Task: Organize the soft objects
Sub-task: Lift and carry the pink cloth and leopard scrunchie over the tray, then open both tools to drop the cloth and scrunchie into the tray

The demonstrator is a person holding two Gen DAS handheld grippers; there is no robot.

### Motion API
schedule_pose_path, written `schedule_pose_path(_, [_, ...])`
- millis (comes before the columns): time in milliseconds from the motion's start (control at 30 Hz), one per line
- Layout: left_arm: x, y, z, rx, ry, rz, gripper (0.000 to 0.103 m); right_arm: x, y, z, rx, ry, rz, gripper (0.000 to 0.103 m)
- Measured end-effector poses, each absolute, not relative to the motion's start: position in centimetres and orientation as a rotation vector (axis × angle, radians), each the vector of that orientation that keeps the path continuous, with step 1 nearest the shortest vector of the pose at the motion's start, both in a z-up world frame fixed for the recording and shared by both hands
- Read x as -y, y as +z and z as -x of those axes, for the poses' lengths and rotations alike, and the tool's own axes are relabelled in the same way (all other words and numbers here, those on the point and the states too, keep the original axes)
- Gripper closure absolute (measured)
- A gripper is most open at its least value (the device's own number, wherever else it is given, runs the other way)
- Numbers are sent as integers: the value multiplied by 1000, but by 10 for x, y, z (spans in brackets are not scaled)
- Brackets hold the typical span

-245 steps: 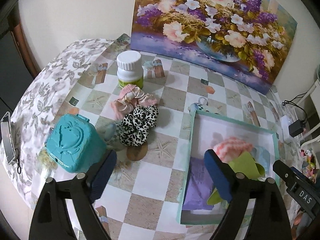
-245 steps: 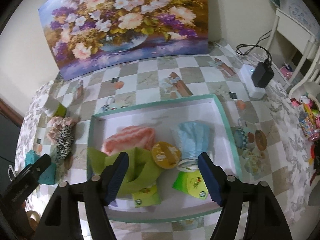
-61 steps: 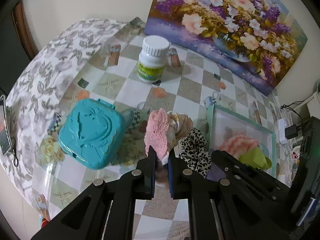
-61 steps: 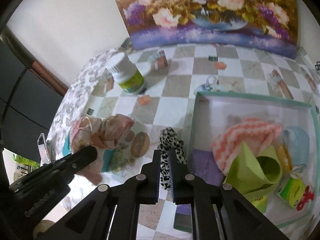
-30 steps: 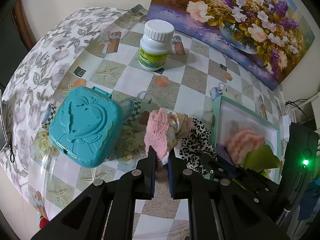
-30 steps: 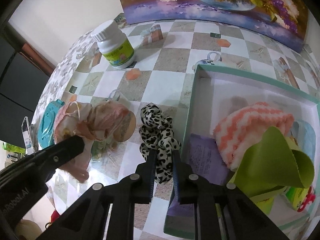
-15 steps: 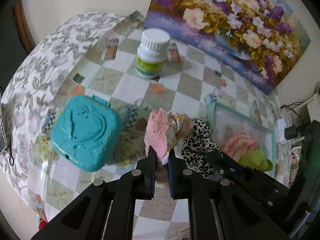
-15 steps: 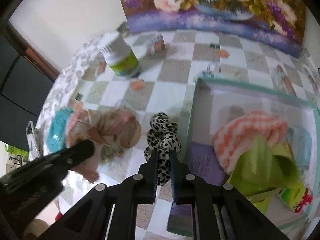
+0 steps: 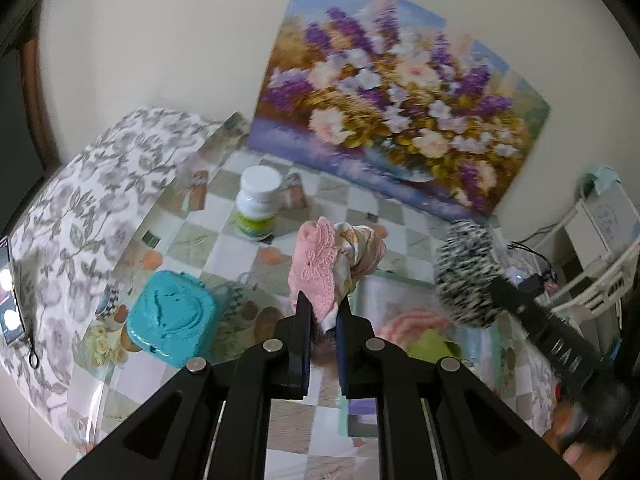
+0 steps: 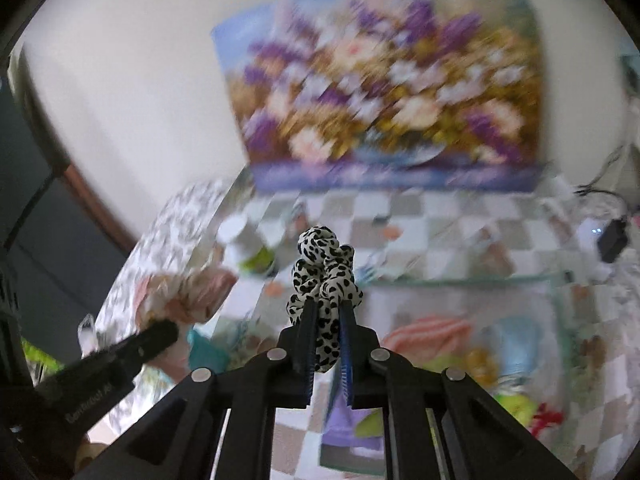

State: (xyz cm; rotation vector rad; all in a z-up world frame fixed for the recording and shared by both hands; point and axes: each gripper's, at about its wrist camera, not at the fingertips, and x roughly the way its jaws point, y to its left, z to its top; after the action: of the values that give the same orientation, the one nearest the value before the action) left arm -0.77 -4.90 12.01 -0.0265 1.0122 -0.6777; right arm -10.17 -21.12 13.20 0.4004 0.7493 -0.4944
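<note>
My left gripper (image 9: 322, 309) is shut on a pink lace and floral scrunchie (image 9: 320, 268), held up in the air above the table. My right gripper (image 10: 325, 312) is shut on a black-and-white leopard-print scrunchie (image 10: 324, 268), also lifted clear of the table. In the left wrist view the leopard scrunchie (image 9: 466, 276) hangs at the right on the other gripper's tip. The right wrist view shows the pink scrunchie (image 10: 188, 292) at the left, blurred. Below lies the teal-rimmed white tray (image 10: 560, 300) with a pink-and-white striped cloth (image 9: 412, 322) and a green cloth (image 9: 434, 350) in it.
A turquoise plastic case (image 9: 172, 318) sits on the checked tablecloth at the left. A white-capped bottle (image 9: 258, 202) stands further back. A flower painting (image 9: 392, 120) leans on the wall. A black charger and cable (image 10: 612, 240) lie at the far right.
Both grippers have risen and tilted up with their scrunchies. The leopard scrunchie has left the table. The table and tray now look lower and farther away.
</note>
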Motion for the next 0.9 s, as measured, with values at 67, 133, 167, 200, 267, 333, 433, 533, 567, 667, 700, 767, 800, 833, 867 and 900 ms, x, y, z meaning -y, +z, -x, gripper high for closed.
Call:
schedule_pose_path(67, [54,123,14,-1007,-705,20,93,222,142,117,-723,-562,-404,92])
schedule_pose_path(133, [61,124,22,-1010,-735,4,93,233,148,132,-711,-621,-418,92])
schedule_pose_path(167, [65,124,25,-1013,-747,-6,93,240,150,140,-708,-651,-429,92])
schedule_pose_path(200, [70,124,29,-1018,-762,-18,93,247,151,148,-707,-683,-442,92])
schedule_pose_path(267, [80,124,35,-1030,-790,-37,93,261,150,162,-711,-736,-469,92])
schedule_pose_path(333, [91,122,43,-1051,-830,-54,93,275,145,172,-726,-776,-496,92])
schedule_pose_path(433, [110,115,56,-1093,-888,-89,93,290,133,184,-763,-824,-536,92])
schedule_pose_path(533, [128,96,75,-1139,-926,-160,92,297,117,188,-814,-828,-570,92])
schedule_pose_path(567, [132,90,79,-1154,-934,-176,92,298,110,188,-837,-824,-579,92])
schedule_pose_path(667, [143,75,88,-1179,-944,-220,92,296,91,188,-898,-813,-593,92])
schedule_pose_path(700, [145,72,91,-1175,-940,-236,92,296,86,189,-913,-809,-595,92])
schedule_pose_path(767, [151,62,96,-1169,-931,-277,92,295,72,188,-953,-800,-605,92])
schedule_pose_path(800, [153,58,97,-1175,-930,-289,92,294,65,187,-974,-795,-609,92])
schedule_pose_path(833, [155,53,98,-1189,-930,-302,92,294,57,186,-996,-792,-614,92])
schedule_pose_path(867, [156,47,97,-1206,-927,-309,92,293,52,186,-1014,-789,-617,92])
schedule_pose_path(900, [157,42,97,-1223,-924,-315,91,292,44,186,-1038,-786,-618,92])
